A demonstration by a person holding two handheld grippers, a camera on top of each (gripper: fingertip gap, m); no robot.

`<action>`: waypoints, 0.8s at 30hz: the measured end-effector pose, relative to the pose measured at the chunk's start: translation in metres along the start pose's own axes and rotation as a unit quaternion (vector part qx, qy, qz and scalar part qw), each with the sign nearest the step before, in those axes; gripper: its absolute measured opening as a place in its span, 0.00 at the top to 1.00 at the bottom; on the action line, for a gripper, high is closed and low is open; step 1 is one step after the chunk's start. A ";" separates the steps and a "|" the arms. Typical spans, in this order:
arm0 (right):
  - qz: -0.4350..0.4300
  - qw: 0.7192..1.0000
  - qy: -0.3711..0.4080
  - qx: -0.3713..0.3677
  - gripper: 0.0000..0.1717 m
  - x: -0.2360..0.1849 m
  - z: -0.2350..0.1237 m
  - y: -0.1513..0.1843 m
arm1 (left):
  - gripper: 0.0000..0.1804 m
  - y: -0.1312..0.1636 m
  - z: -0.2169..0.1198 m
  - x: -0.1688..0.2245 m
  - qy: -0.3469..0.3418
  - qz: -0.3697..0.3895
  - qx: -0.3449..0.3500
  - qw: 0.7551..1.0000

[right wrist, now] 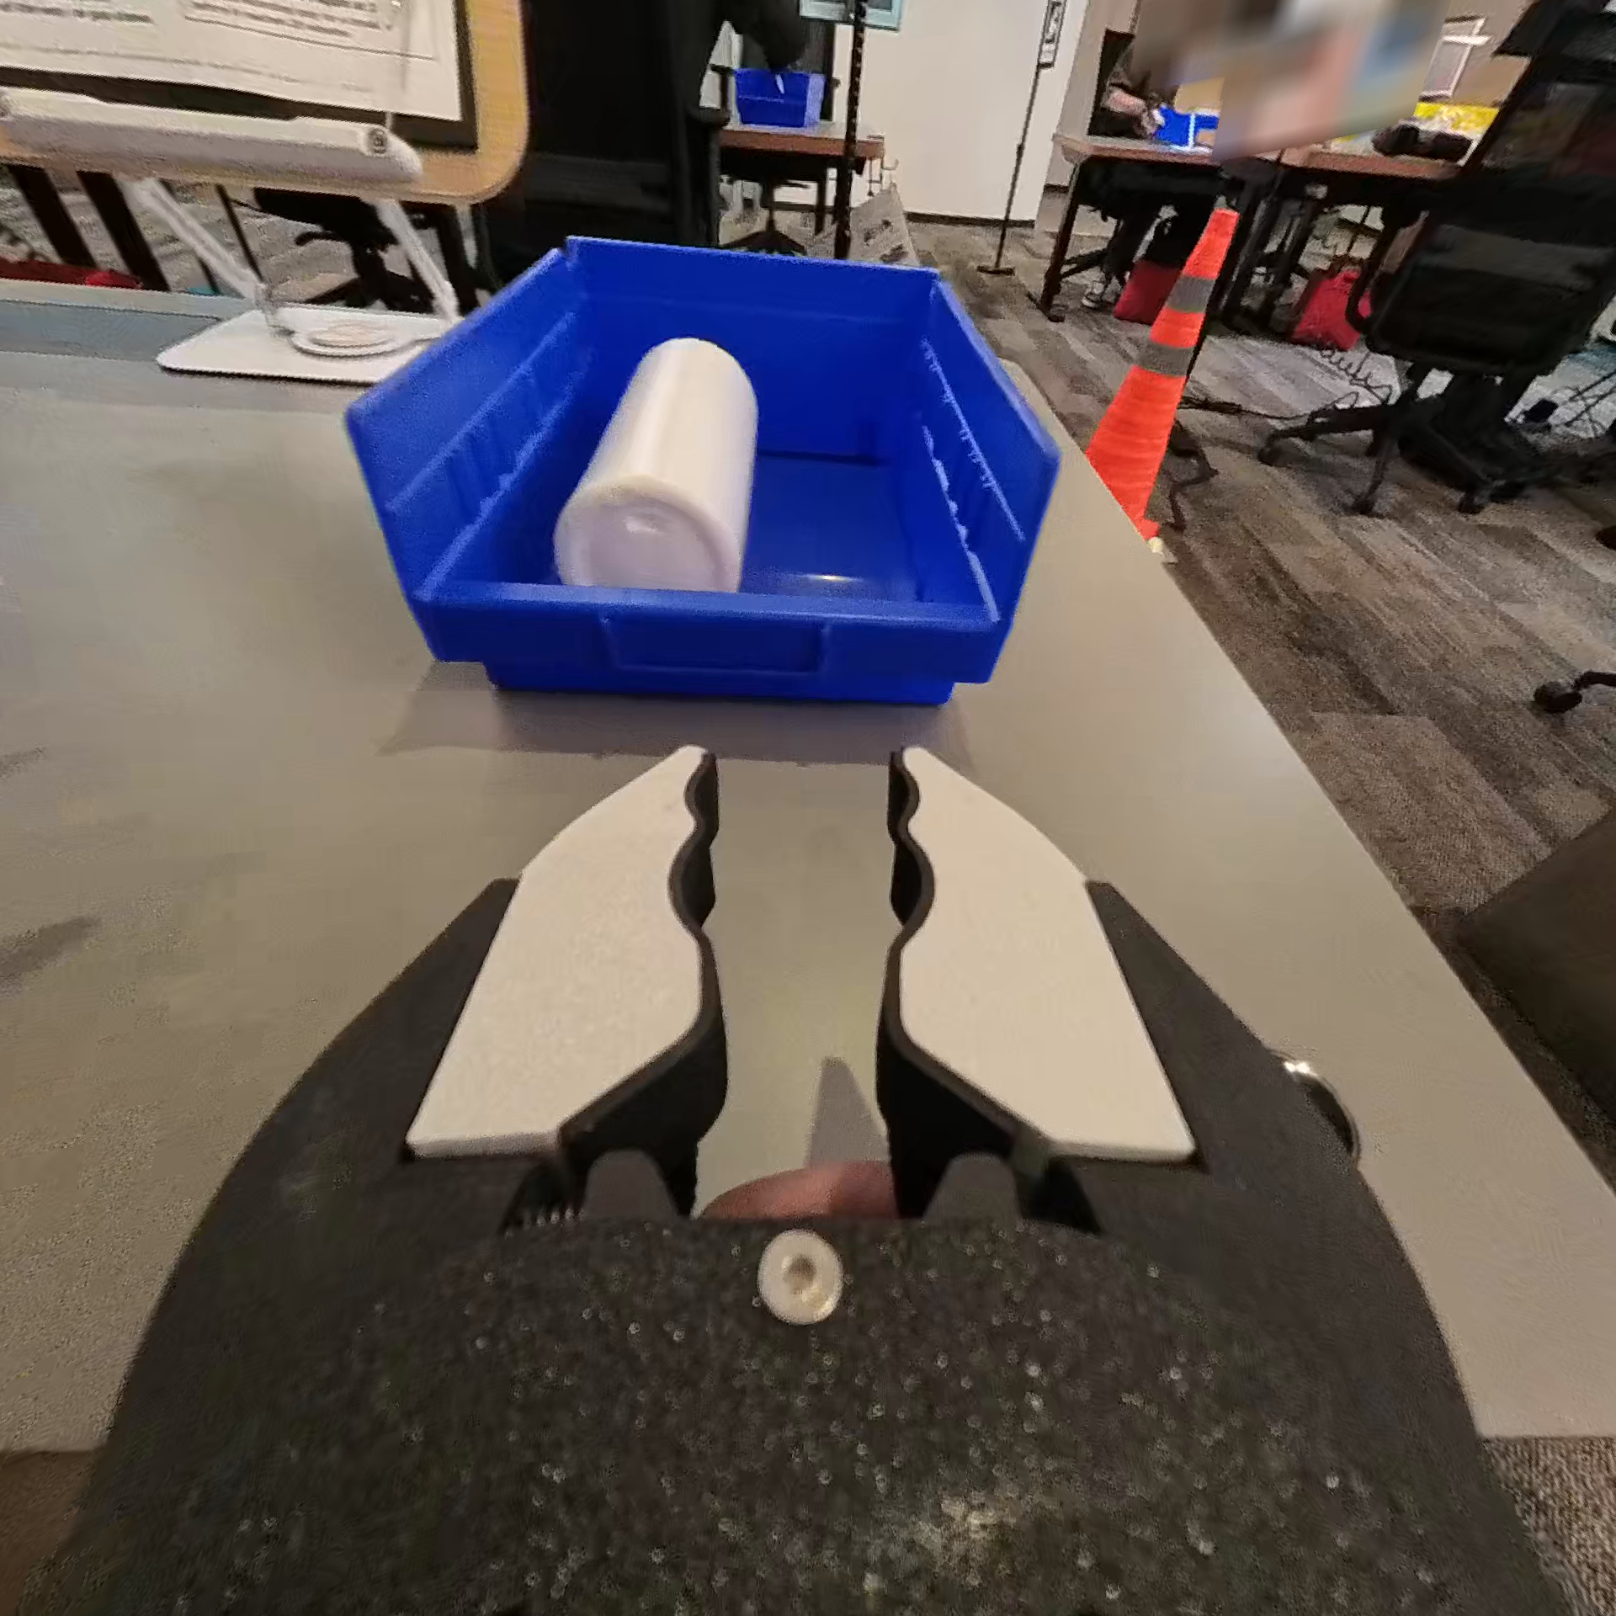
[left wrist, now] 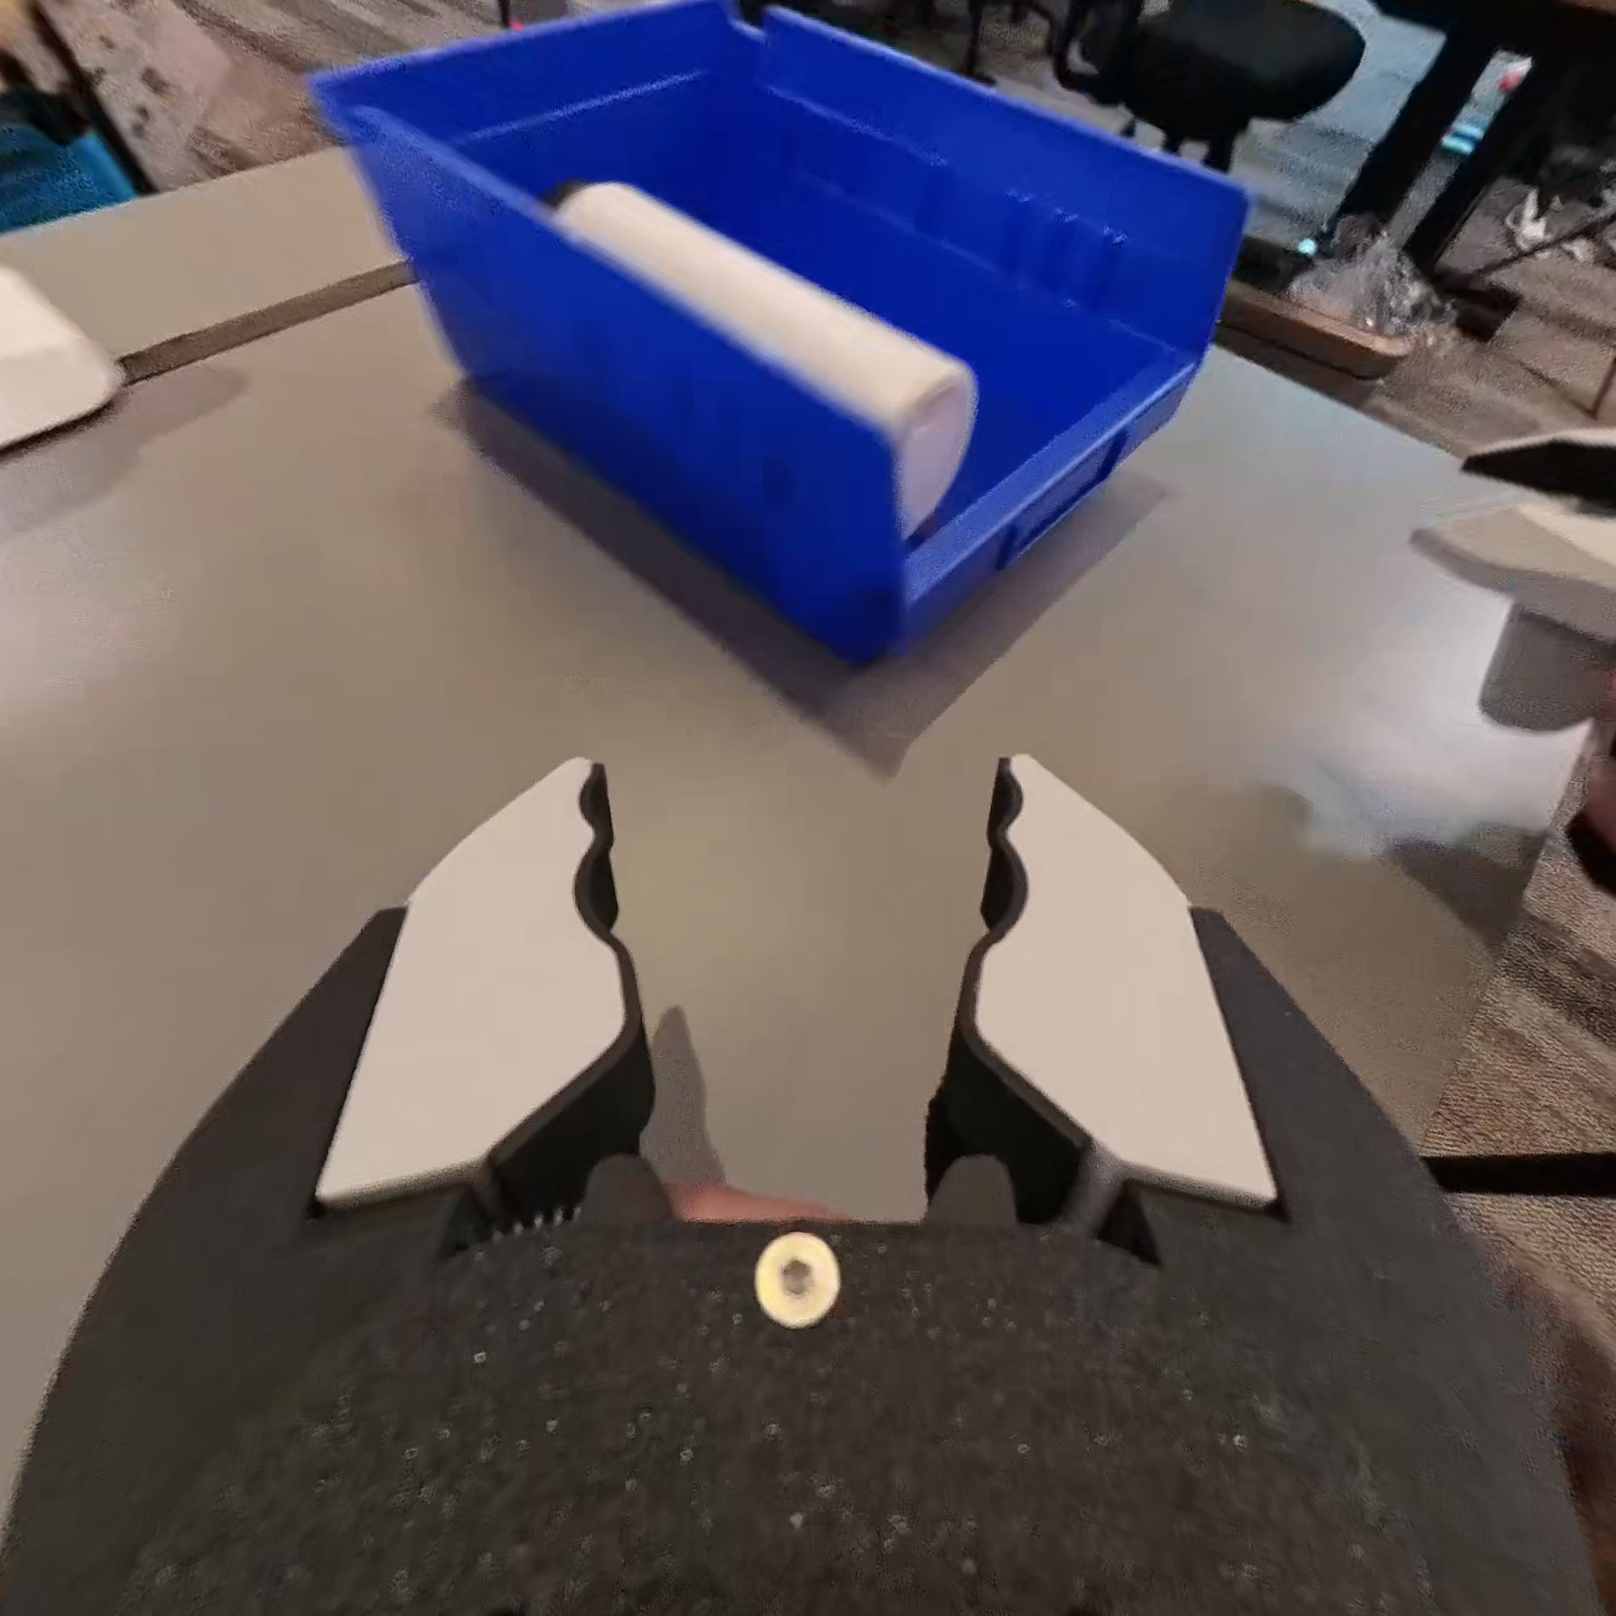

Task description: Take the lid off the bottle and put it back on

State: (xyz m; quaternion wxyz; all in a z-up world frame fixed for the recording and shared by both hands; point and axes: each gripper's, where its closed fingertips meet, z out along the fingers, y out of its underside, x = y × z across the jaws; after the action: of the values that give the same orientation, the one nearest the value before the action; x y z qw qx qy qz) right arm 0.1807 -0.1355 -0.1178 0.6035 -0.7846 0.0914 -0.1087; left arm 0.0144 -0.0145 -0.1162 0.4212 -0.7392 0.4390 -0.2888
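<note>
- The left gripper (left wrist: 797, 778) is open wide. It holds nothing. Only the grey table (left wrist: 262, 700) shows between its two fingers.
- The right gripper (right wrist: 803, 765) is open too, but not as wide. It also holds nothing.
- Both hang over the table, on the near side of the blue bin (right wrist: 717, 647), and do not touch it.
- The white bottle (right wrist: 673, 463) lies on its side in the bin, by the bin's left wall.
- From the right gripper, the bottle is straight ahead and a bit left. Its long side points away, with one flat end facing the gripper.
- From the left gripper, the bottle (left wrist: 769, 350) lies slanted, and a dark end shows at its far tip. That may be the lid.
- I cannot tell which gripper is nearer.
</note>
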 end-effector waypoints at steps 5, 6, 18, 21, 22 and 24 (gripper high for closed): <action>0.012 1.000 0.006 -0.004 0.76 0.015 0.006 0.000 | 0.56 -0.037 0.088 0.018 -0.052 -0.025 -0.027 0.998; 0.015 1.000 0.008 -0.003 0.76 0.018 0.007 0.000 | 0.58 -0.041 0.099 0.018 -0.053 -0.042 -0.031 0.997; 0.105 0.993 0.043 -0.039 0.71 0.022 0.031 0.004 | 0.98 -0.003 0.039 -0.016 -0.180 -0.122 -0.021 0.976; 0.109 0.992 0.015 -0.059 0.64 -0.001 0.038 0.007 | 0.98 0.008 0.019 -0.013 -0.176 -0.124 -0.018 0.976; 0.110 0.992 0.007 -0.056 0.62 -0.007 0.038 0.005 | 0.98 0.010 0.015 -0.012 -0.175 -0.123 -0.017 0.977; 0.112 0.992 0.015 -0.049 0.73 -0.013 0.038 0.003 | 0.97 0.014 0.006 -0.014 -0.182 -0.126 -0.014 0.975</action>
State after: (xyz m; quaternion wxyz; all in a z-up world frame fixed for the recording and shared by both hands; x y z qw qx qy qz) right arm 0.1786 -0.0978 -0.1306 0.5715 -0.7962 0.1931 -0.0474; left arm 0.0072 -0.0030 -0.1328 0.4438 -0.8346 0.2622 -0.1944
